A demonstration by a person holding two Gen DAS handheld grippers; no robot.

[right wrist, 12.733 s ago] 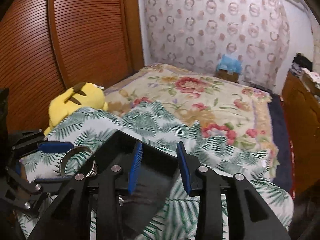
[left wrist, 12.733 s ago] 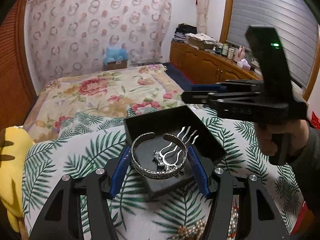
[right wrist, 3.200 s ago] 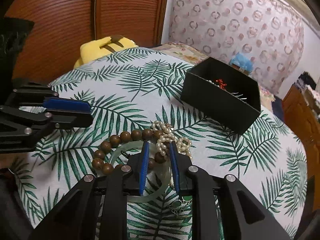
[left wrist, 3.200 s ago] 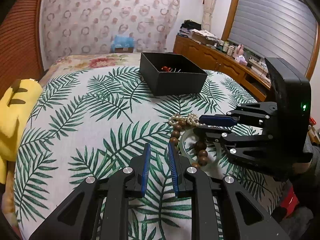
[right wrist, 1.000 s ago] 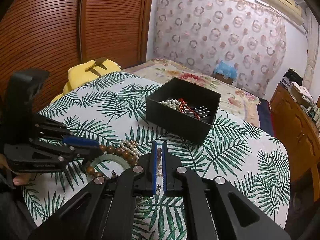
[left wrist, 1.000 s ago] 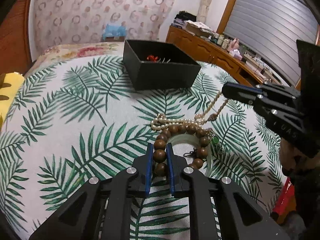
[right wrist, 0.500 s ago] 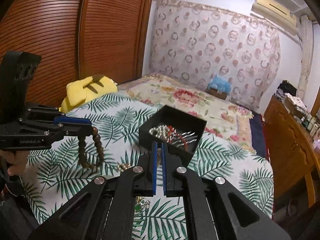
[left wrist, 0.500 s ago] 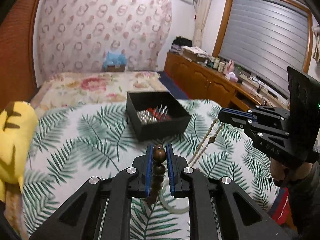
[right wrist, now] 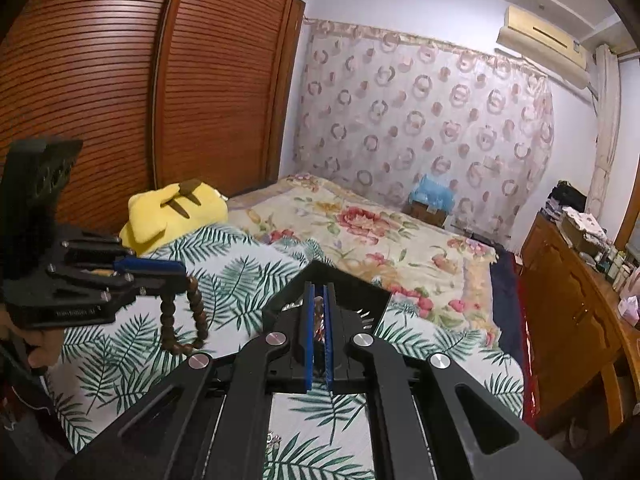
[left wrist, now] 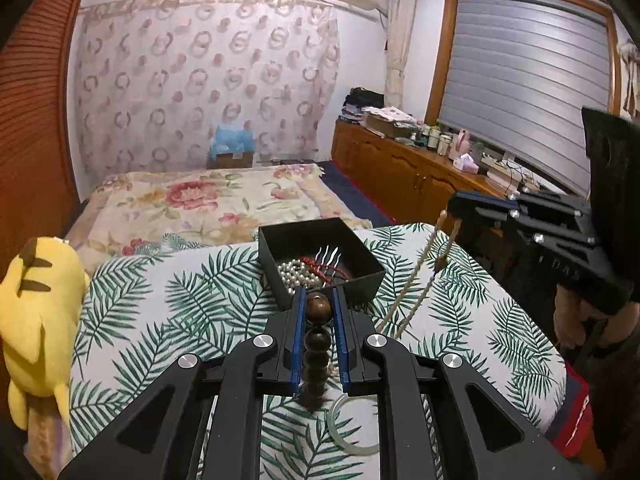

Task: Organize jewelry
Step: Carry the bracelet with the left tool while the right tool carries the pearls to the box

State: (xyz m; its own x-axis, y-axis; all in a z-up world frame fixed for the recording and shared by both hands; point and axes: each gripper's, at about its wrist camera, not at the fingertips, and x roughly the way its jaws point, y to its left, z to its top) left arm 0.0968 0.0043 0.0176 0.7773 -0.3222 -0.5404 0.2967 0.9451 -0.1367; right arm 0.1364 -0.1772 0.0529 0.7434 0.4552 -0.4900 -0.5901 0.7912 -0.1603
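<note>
left tool (left wrist: 319, 308) clamps wooden bead bracelet (left wrist: 318, 310) | right tool (right wrist: 316, 312) pinches pearl necklace (left wrist: 416, 276) | black box (left wrist: 360, 280) rim beneath

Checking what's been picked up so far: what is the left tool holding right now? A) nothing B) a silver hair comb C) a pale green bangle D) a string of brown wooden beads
D: the left tool is shut on the brown wooden beads, which hang below it; the green bangle lies on the cloth.

Both tools up off the leaf-print cover (left wrist: 168, 320) vs 1 s ago. Left tool (left wrist: 319, 300) now clamps the wooden bead bracelet (left wrist: 318, 336), dangling below it, lifted clear of the jade bangle (left wrist: 352, 426). Right tool (right wrist: 316, 300) pinches the pearl necklace (left wrist: 416, 276), strand now hanging. Black box (left wrist: 320, 256) now directly ahead of both.
</note>
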